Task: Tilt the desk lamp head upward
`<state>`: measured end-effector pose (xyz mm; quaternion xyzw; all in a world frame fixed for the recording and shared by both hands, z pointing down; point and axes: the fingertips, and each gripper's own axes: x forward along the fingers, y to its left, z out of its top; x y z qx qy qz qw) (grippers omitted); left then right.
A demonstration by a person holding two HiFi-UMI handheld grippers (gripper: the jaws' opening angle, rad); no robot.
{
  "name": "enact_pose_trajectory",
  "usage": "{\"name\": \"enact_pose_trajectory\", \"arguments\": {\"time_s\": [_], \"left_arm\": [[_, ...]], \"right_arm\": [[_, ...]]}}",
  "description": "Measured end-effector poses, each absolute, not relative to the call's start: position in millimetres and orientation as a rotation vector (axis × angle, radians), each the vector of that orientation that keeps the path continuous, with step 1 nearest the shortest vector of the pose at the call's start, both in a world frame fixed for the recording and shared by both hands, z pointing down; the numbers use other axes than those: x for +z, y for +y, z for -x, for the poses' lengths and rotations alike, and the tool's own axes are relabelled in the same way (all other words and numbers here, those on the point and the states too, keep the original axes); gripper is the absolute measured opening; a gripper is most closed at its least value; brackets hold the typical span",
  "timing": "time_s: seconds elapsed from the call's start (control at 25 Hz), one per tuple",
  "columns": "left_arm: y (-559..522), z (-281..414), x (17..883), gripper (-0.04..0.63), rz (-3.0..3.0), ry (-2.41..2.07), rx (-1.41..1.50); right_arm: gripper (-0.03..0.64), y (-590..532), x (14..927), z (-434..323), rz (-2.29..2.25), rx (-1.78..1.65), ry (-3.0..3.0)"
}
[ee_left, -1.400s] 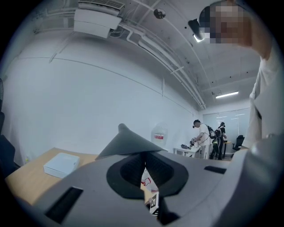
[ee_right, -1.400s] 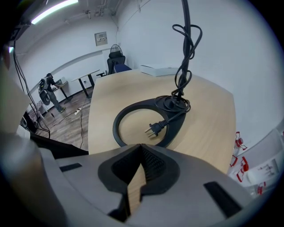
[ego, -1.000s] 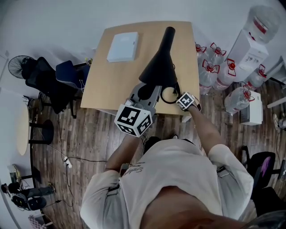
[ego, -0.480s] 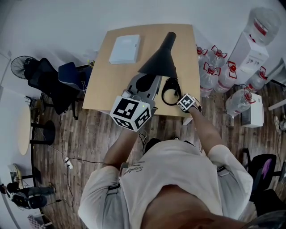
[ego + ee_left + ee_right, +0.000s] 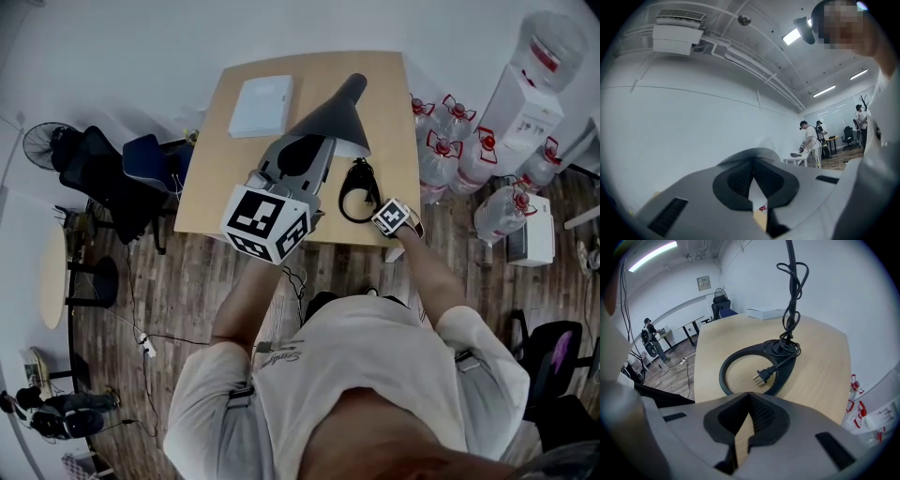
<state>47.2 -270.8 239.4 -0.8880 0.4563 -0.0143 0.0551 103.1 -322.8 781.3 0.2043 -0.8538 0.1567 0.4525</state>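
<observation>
The desk lamp's black cone head (image 5: 330, 114) hangs tilted over the wooden desk (image 5: 217, 192), with its pale underside showing at the rim. My left gripper (image 5: 319, 146) (image 5: 753, 157) is shut and points up, with its tips under the head's rim; in the left gripper view only wall and ceiling lie beyond the tips. The lamp's ring base (image 5: 355, 194) (image 5: 740, 363) lies flat near the desk's front edge, with the plug (image 5: 761, 377) inside the ring and the bundled cord (image 5: 790, 305) by the stem. My right gripper (image 5: 376, 208) (image 5: 749, 398) is shut on nothing, just in front of the ring.
A white flat box (image 5: 260, 105) (image 5: 765, 313) lies at the desk's far left. Several water bottles (image 5: 450, 141) and a dispenser (image 5: 530, 94) stand right of the desk, and an office chair (image 5: 103, 173) stands to its left. People (image 5: 808, 143) work far across the room.
My left gripper has risen and moved left, and the lamp head has swung upward with it, so its pale underside now shows. The right gripper has stayed by the base.
</observation>
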Motion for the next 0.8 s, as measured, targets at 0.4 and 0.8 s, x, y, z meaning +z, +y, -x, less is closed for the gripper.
{"name": "enact_pose_trajectory", "arguments": {"time_s": [0.4, 0.8], "left_arm": [[-266.7, -42.3, 256.5, 0.015, 2.72, 1.399, 0.01], [-241.1, -28.4, 322.0, 0.015, 2.898, 1.358, -0.103]], "right_arm": [[-0.005, -323.8, 779.4, -105.7, -0.604, 0.435, -2.147], [-0.005, -304.2, 747.6, -95.3, -0.798, 0.477, -2.242]]}}
